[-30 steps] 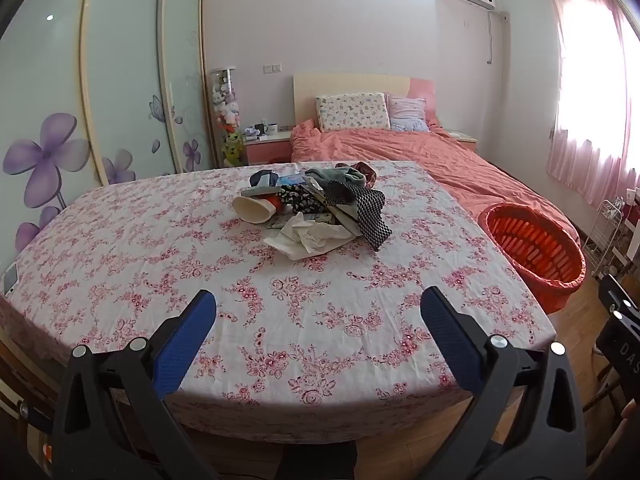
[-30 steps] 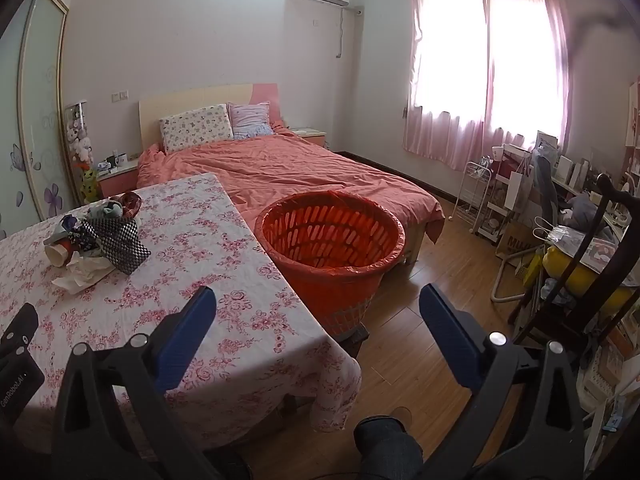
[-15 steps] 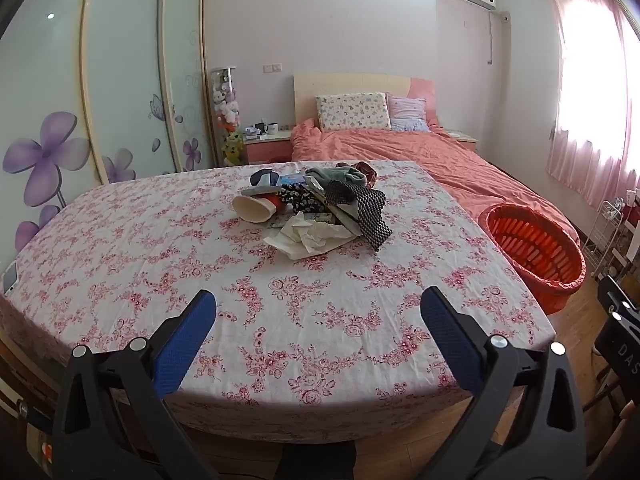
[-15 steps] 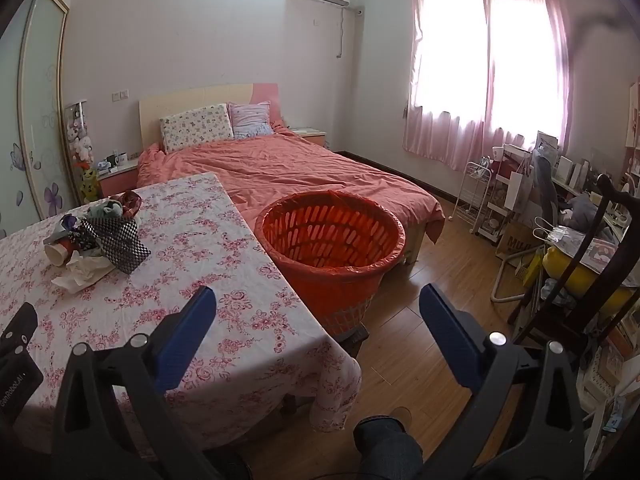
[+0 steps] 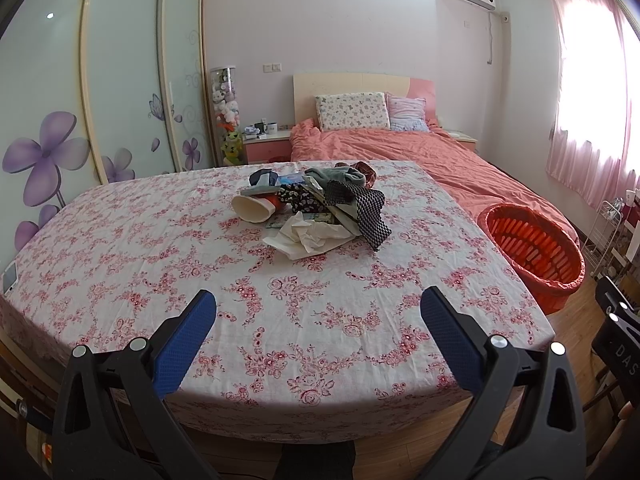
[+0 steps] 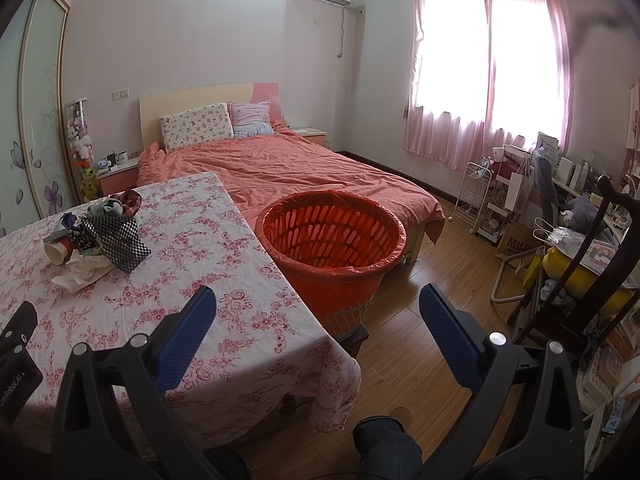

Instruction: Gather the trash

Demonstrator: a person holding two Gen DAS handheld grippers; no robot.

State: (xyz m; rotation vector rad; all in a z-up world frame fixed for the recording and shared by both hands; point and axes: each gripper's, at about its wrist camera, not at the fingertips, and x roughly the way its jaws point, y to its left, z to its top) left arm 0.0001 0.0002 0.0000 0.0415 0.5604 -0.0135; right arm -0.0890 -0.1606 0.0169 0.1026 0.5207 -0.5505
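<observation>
Left wrist view has barely shifted in the last second — the left gripper [image 5: 318, 308] hangs wide open and empty, the trash pile [image 5: 316, 208] at twelve o'clock on the table [image 5: 120, 248]. The right gripper [image 6: 318, 306] is equally open and empty, the basket [image 6: 332, 236] at twelve o'clock — collecting has not begun.

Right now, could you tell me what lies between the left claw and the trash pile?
Only bare flowered tablecloth separates the open left claw from the trash pile, as the left wrist view shows.
</observation>
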